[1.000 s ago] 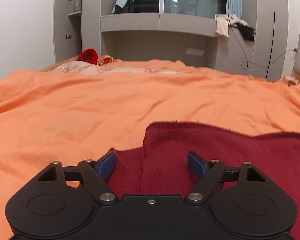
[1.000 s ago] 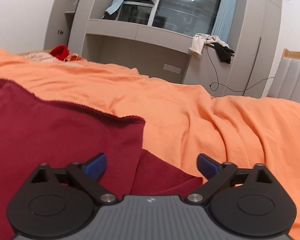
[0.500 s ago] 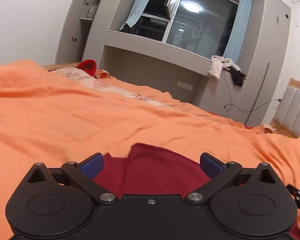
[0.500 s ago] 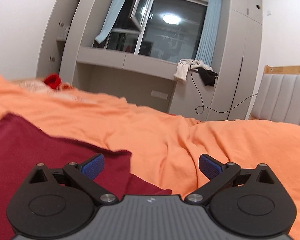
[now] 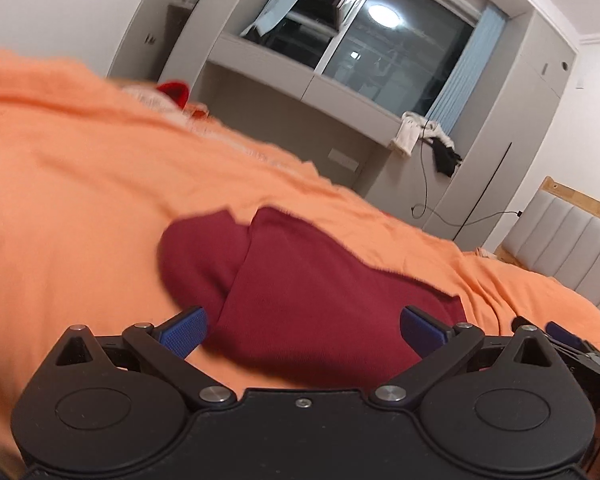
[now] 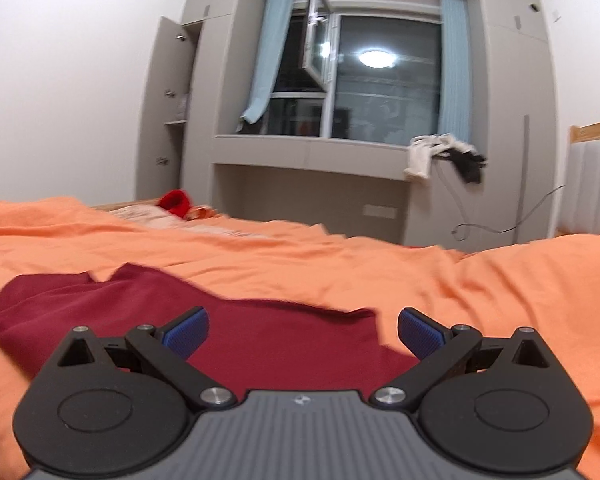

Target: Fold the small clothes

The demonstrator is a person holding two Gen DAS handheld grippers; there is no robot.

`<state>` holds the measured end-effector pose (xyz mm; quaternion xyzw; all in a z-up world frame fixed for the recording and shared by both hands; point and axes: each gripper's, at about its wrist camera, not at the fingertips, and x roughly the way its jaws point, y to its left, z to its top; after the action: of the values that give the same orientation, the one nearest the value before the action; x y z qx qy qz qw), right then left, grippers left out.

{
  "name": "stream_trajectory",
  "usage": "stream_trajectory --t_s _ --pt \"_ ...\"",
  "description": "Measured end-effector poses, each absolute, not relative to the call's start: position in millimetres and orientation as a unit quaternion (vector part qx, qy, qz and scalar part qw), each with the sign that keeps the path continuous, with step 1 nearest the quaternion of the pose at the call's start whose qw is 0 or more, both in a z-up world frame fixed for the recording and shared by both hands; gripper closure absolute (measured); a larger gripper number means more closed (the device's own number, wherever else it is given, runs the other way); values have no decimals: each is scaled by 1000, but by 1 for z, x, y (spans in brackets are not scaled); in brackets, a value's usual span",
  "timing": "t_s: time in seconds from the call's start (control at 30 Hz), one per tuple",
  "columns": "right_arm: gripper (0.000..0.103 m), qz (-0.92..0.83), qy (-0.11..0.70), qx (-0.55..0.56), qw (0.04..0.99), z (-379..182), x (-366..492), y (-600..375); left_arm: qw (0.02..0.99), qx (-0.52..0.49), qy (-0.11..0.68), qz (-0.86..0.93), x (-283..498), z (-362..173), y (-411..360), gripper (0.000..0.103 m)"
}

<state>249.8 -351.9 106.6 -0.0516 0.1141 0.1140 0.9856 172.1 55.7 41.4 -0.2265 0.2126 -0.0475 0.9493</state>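
Note:
A dark red garment [image 5: 300, 300] lies folded on the orange bedcover [image 5: 80, 200], one layer lapped over another. My left gripper [image 5: 302, 330] hovers over its near edge with the blue pads spread wide and nothing pinched. In the right wrist view the same garment [image 6: 220, 320] stretches from the left to the centre. The right gripper [image 6: 303, 330] is open above its near right part, holding nothing. The right gripper's tip [image 5: 560, 332] also shows at the left wrist view's right edge.
A bright red item [image 6: 175, 202] and a patterned pillow [image 6: 140, 214] lie at the bed's far side. Grey cabinets and a window bench [image 6: 308, 152] stand behind, with clothes [image 6: 444, 156] draped on it. A padded headboard [image 5: 572, 248] is at right.
Both grippers have pulled back and risen from the garment, so more of it shows and it looks smaller. The left view has rolled, tilting the bed. The left jaws widened early on.

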Motion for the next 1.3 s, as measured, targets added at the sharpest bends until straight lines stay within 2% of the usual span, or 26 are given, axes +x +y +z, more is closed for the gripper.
stream_trajectory --t_s 0.3,0.77,1.03,1.3 --pt "0 158 137 -82 974 87 243 -313 907 -293 281 -115 186 15 57 1" --pt "0 142 146 -68 977 72 263 -283 901 -305 294 -95 223 9 47 1" --pt "0 140 193 -85 967 54 279 -276 892 -303 330 -66 272 18 49 1" --pt "0 122 175 -101 972 44 269 -270 914 -270 295 -74 265 10 46 1"
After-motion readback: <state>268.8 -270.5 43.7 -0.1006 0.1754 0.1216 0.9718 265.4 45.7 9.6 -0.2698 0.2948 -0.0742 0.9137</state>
